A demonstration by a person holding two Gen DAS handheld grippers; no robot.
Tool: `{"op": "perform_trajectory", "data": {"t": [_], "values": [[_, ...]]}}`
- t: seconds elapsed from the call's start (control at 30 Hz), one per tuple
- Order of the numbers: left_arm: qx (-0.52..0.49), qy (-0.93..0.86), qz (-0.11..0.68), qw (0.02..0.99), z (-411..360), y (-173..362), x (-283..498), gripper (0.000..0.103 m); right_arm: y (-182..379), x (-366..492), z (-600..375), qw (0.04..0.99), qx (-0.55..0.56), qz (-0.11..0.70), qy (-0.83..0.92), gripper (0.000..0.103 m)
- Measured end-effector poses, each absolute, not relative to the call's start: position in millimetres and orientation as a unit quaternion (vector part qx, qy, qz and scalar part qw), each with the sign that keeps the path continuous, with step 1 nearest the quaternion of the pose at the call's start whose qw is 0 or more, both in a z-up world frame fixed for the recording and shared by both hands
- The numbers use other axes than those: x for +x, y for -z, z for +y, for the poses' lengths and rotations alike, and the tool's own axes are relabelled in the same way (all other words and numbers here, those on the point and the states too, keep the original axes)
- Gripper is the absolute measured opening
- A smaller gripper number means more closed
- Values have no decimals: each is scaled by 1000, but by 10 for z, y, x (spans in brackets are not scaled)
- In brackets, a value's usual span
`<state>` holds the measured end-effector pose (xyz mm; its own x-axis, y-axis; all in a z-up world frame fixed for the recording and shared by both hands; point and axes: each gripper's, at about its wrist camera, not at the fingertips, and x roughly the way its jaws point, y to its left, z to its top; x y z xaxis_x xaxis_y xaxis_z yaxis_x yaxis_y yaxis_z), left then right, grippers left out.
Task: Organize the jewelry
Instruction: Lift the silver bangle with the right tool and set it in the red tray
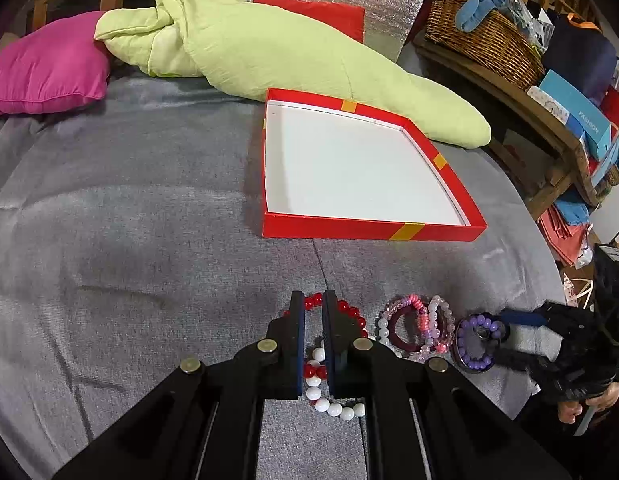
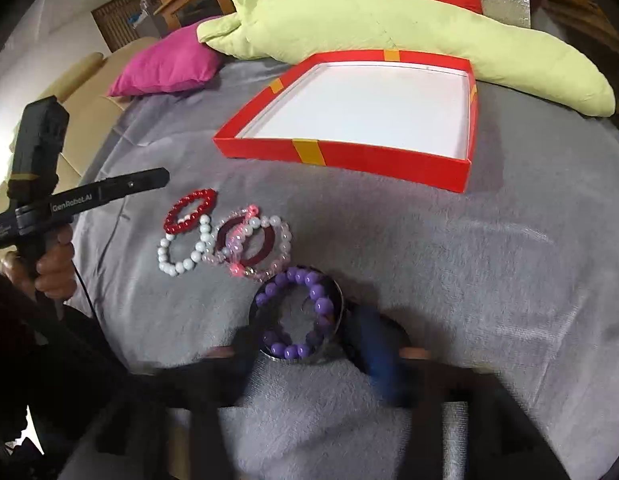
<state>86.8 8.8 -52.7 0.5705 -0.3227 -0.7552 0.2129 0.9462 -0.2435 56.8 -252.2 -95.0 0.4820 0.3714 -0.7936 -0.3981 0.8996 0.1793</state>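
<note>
Grey blanket (image 1: 149,220) over a bed, strewn with cushions; red box (image 1: 373,232), white inside and empty, lying open beyond the jewelry. Bracelets clustered on the blanket near the box's front wall: red bracelet (image 2: 189,210) overlapping white bracelet (image 2: 183,250), pink pile (image 2: 251,246) just beside, purple bracelet (image 2: 297,312) nearest the right side, resting in a small round metal dish (image 2: 335,292).

Left gripper (image 1: 313,344): jaws narrow, nearly shut, poised over the red and white bracelets; contact with beads not discernible. Right gripper (image 2: 305,340): blurred, jaws wide, straddling dish and purple bracelet, pads apparently not pressing.

Handling, as judged: beaded loops light, limp on their cords, round beads slick and prone to rolling out of a pinch. Best hold across one side of the loop, pads bracketing the strand. Overlapped bracelets likely to drag neighbours along. Dish rigid, smooth, liable to slide.
</note>
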Motion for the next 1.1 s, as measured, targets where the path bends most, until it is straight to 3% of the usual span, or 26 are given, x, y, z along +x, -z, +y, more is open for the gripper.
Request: {"op": "perform_trajectory", "data": {"t": [0.33, 0.4, 0.47, 0.5, 1.1], "values": [[-67, 156, 437, 883, 45, 510, 871, 9, 978, 475, -2181, 865, -91, 430, -243, 87], [-68, 157, 435, 884, 37, 497, 868, 9, 1075, 505, -2135, 862, -111, 439, -229, 83], [-69, 159, 435, 884, 28, 488, 868, 9, 1092, 509, -2141, 864, -116, 435, -226, 66], [-70, 159, 435, 883, 23, 488, 870, 9, 1082, 507, -2147, 865, -116, 431, -228, 64], [-65, 166, 406, 896, -189, 336, 1007, 9, 496, 868, -2808, 916, 73, 351, -179, 64]]}}
